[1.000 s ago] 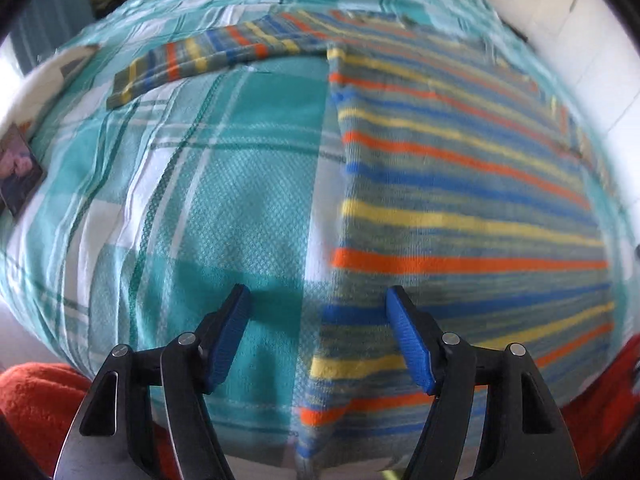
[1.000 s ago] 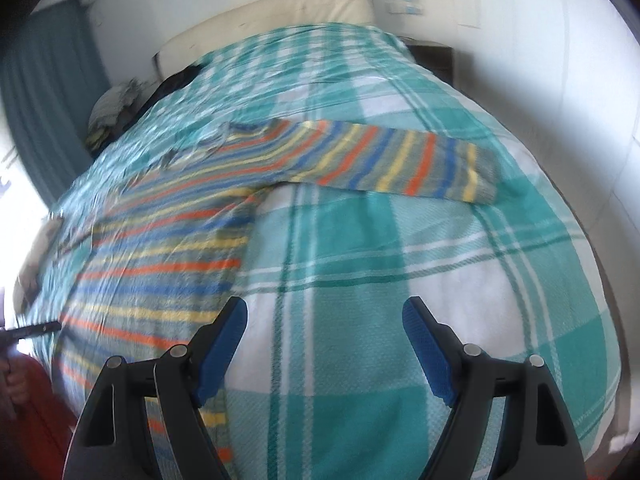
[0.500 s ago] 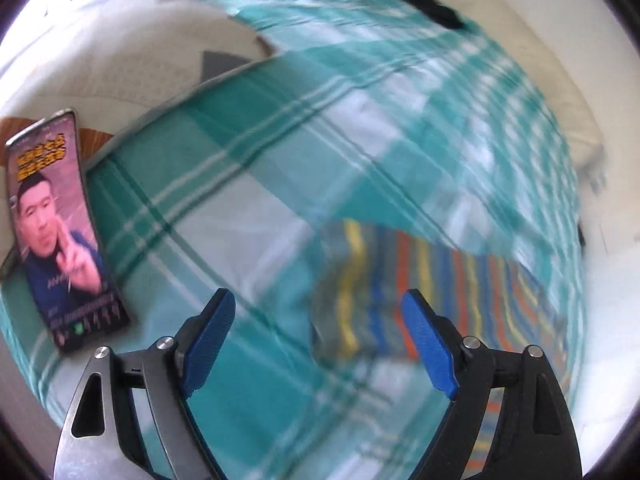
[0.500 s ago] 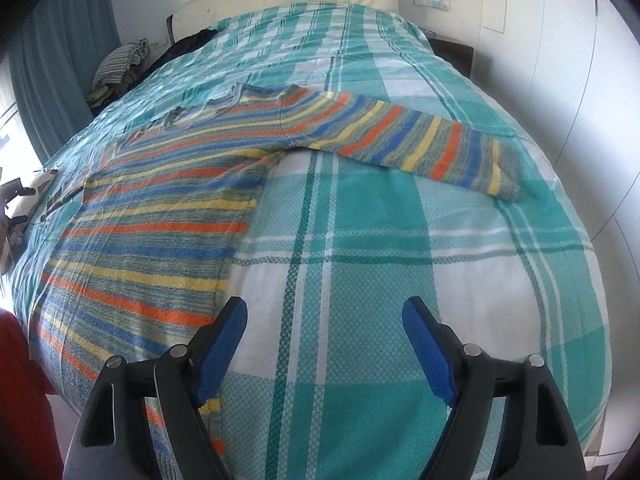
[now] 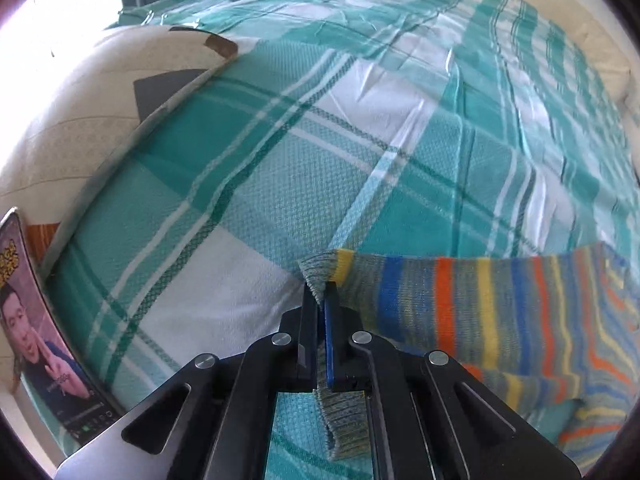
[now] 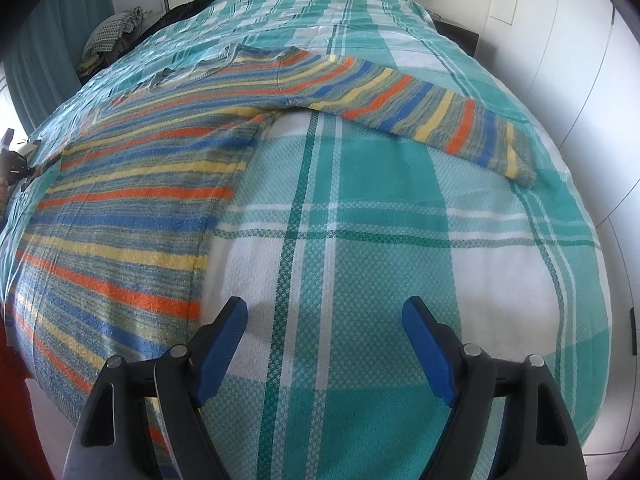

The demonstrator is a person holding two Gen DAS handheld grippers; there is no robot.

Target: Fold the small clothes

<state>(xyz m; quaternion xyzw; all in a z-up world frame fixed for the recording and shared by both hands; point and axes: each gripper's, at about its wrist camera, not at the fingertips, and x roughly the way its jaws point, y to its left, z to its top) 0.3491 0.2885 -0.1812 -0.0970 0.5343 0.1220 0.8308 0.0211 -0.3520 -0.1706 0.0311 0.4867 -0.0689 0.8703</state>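
On the bed's teal plaid cover (image 6: 360,208) the striped sweater (image 6: 120,208) lay flat, one sleeve stretched out to the side. At the other sleeve's cuff (image 5: 320,272), the left claw (image 5: 320,300) was clamped on the knit. The right claw (image 6: 324,320) hung with jaws apart above bare cover beside the sweater's body. A phone (image 5: 36,344) lay near the bed's edge.

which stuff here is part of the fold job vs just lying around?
In the job:
- striped sweater, spread flat on the bed
- its sleeve cuff, pinched in the shut left gripper
- right gripper, open, over bare blanket

Lying about:
- phone, screen lit, at the bed edge
- pillow
- heap of clothes by the headboard
- plaid blanket, just the work surface
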